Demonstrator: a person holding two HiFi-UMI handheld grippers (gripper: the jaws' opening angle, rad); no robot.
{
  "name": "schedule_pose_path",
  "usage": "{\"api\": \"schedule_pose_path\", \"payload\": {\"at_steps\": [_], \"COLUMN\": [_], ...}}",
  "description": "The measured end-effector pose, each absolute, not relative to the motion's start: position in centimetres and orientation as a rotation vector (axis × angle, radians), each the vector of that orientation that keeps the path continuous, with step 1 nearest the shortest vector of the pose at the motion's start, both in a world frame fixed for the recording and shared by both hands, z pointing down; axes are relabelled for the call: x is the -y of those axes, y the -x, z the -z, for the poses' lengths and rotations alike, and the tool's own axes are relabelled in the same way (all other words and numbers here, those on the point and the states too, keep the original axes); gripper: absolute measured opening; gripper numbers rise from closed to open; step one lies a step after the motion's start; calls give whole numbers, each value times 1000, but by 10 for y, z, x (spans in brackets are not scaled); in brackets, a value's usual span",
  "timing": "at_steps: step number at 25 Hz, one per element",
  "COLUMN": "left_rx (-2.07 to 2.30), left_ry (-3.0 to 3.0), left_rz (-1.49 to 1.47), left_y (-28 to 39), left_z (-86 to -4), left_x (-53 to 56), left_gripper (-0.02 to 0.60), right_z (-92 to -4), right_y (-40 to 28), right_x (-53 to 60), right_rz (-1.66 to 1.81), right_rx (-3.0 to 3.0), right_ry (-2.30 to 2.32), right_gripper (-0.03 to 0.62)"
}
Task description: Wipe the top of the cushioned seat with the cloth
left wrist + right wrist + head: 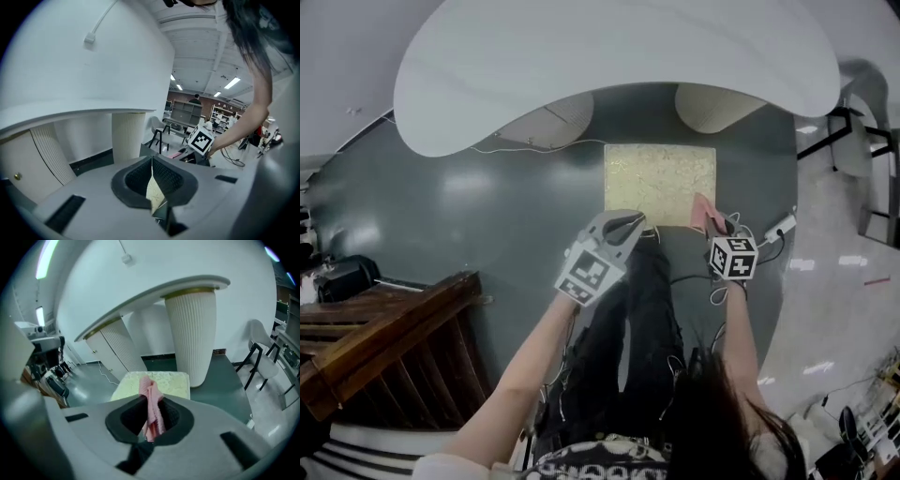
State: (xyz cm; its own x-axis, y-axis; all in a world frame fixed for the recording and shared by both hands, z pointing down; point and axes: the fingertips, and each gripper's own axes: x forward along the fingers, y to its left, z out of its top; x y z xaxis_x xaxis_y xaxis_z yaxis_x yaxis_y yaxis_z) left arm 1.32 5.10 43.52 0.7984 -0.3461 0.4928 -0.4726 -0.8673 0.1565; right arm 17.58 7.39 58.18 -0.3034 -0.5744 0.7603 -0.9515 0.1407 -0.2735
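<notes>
The cushioned seat (660,183) is seen on the dark floor (487,216), near the ribbed leg (192,333) of a white bench (609,56). The left claw (628,223) is closed on the seat's near edge, with a pale yellow wedge of cushion pinched between its jaws. The pink cloth (150,399) is held bunched in the right claw (150,420), at the seat's near right corner. Whether the cloth touches the top cannot be told.

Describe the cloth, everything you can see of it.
The cloth is pink, soft and woven-looking, bunched into a crumpled vertical strip. The right gripper is shut on it, and its top sticks up past the jaws. It is held at the near right corner of the pale yellow cushioned seat; whether it touches the seat is unclear.
</notes>
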Motion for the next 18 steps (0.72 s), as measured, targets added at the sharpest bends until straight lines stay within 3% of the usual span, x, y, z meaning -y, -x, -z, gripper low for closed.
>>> {"api": "schedule_pose_path", "payload": {"at_steps": [10, 18], "left_rx": [645, 695], "left_ry": [-2774, -2794], "left_rz": [-509, -391], "left_y": [51, 97], "left_z": [-294, -220], "left_x": [-117, -188], "left_gripper": [6, 6], "right_z": [-343, -233], "right_y": [-85, -30], "right_x": [-105, -174], "right_rz": [-877, -757], "right_rx": [2247, 2332], "right_ry": [-1599, -1669], "right_gripper": [12, 12]}}
